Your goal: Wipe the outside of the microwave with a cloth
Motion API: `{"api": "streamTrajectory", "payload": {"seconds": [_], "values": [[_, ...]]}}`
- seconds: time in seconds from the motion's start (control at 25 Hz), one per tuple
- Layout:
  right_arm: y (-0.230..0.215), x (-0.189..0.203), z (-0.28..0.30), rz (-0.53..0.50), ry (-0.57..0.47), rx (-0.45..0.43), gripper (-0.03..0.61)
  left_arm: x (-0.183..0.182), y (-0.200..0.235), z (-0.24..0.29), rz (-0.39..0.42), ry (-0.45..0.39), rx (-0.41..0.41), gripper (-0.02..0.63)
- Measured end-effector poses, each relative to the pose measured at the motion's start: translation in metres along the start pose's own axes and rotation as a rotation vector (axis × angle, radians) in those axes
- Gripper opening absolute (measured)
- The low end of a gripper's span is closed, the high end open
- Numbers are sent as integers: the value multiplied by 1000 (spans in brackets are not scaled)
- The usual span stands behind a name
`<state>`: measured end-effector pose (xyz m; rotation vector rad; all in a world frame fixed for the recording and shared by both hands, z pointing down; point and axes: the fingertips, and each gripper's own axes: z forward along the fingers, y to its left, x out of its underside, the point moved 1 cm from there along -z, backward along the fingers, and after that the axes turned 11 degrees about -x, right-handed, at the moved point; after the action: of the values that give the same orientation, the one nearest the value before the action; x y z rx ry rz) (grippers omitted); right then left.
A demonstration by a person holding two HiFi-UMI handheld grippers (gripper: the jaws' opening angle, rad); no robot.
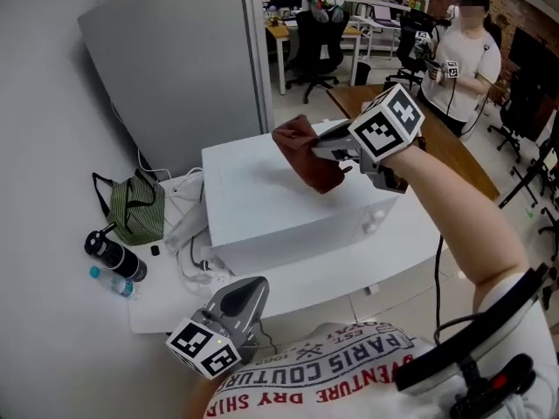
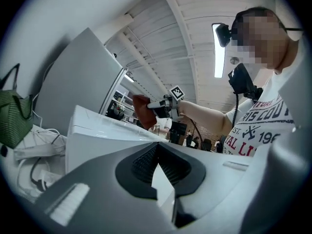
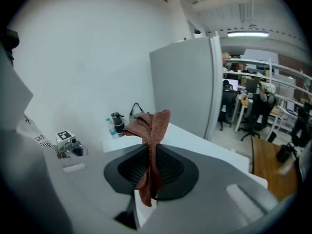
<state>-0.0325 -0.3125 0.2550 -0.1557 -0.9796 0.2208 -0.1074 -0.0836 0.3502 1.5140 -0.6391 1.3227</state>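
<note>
Right claw (image 1: 321,143) is clenched on a reddish-brown terry cloth (image 1: 307,166), held over the top rear of the white box-shaped microwave (image 1: 279,221). In the right gripper view the cloth (image 3: 152,126) is pinched between the pads, one bunch sticking up past the tips and a strip trailing down below them. The cloth's lower end looks to be at or just above the microwave top; contact can't be confirmed from these angles.

Left claw (image 1: 256,286) sits low, near the person's chest, in front of the microwave and well apart from it. Left gripper view shows its jaws closed tip to tip w/ nothing between them, pointing at the microwave's front corner (image 2: 92,138).

Microwave stands on a white surface (image 1: 166,308) against the wall. To its left: green striped fabric bag (image 1: 137,208), loose white cables (image 1: 185,221), black drinks bottle (image 1: 113,257), and a clear plastic water bottle (image 1: 112,283) lying beside it. Grey partition panel (image 1: 175,59) stands behind
</note>
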Motion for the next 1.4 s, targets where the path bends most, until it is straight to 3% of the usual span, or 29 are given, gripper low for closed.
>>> {"api": "streamTrajectory", "payload": {"seconds": [0.16, 0.4, 0.72, 1.0, 1.4], "values": [[25, -37, 67, -83, 42, -91, 35, -7, 29, -38, -8, -39, -112, 2], [47, -60, 176, -114, 118, -228, 35, -15, 64, -103, -22, -104, -330, 1], [20, -38, 241, -159, 318, -151, 35, -18, 83, -152, -36, -149, -488, 0], [-14, -26, 221, -60, 299, -144, 35, -17, 84, -133, -44, -128, -466, 0], [-90, 37, 107, 97, 244, 3, 37, -18, 59, -35, -9, -48, -231, 0]]}}
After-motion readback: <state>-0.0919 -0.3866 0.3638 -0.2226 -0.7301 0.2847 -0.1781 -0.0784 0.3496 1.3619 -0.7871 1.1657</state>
